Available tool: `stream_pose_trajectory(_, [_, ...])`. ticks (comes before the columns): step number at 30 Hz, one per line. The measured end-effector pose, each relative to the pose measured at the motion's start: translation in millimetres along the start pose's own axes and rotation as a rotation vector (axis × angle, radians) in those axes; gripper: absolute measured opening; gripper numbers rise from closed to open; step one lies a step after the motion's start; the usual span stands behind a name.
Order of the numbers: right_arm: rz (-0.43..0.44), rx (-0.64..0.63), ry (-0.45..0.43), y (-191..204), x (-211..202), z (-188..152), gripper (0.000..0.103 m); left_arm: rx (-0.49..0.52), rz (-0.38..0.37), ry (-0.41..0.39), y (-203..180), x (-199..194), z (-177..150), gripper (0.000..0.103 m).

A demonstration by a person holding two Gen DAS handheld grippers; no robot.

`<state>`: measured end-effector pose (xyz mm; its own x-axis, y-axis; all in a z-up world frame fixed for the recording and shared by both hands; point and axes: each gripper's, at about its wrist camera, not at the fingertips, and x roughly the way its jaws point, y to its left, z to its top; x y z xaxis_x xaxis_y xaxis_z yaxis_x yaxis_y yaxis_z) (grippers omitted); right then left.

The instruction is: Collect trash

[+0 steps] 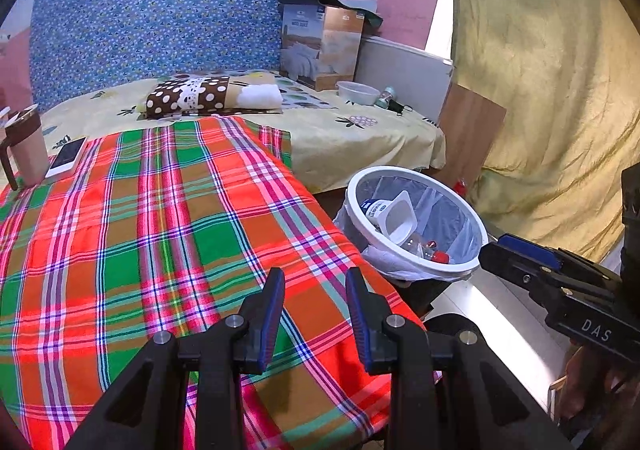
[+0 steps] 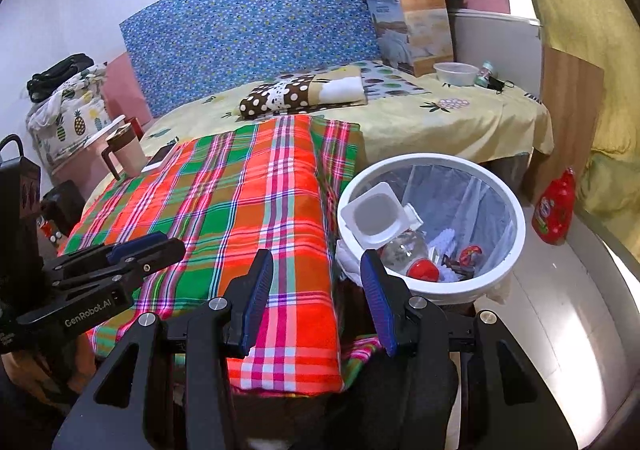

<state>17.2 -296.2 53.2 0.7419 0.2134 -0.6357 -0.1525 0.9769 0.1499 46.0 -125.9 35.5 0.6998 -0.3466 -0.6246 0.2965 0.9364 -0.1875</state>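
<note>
- Left gripper [image 1: 315, 282] — jaws apart with nothing between them, above the plaid cloth [image 1: 160, 250] that covers the near surface.
- Right gripper [image 2: 317, 266] — jaws likewise parted and empty, over the edge of the cloth beside the bin; in the left view only its side shows, at the right margin.
- Trash bin [image 2: 516, 246], white-rimmed and lined with a clear bag, stands on the floor just beside the cloth-covered surface. Inside it lie a white plastic tray [image 2: 376, 214], a clear bottle with a red cap [image 2: 420, 270], and smaller red and white scraps — too jumbled to name with confidence.
- Red bottle [image 2: 554, 210] on the floor near the bin, upright; in the left view it is almost wholly hidden behind the bin's rim.
- Mug [image 1: 26, 150] with a brown lid and a phone [image 1: 66, 162] lying beside it, at the cloth's far left edge; the mug is partly cut off by the frame.
- Bed [image 1: 360, 142] beyond, bearing a folded polka-dot cloth [image 1: 188, 96], a clear plastic bowl [image 2: 456, 74], a small bottle [image 2: 485, 74] touching a dark object, perhaps a face mask, and a printed carton [image 2: 416, 30] standing against the headboard.
</note>
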Motion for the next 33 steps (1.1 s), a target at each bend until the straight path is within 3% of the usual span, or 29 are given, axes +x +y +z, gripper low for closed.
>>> stream_pose_trajectory(33, [0.003, -0.007, 0.004, 9.8, 0.4, -1.9, 0.048, -0.005, 0.011, 0.0, -0.2, -2.5, -2.7, 0.031])
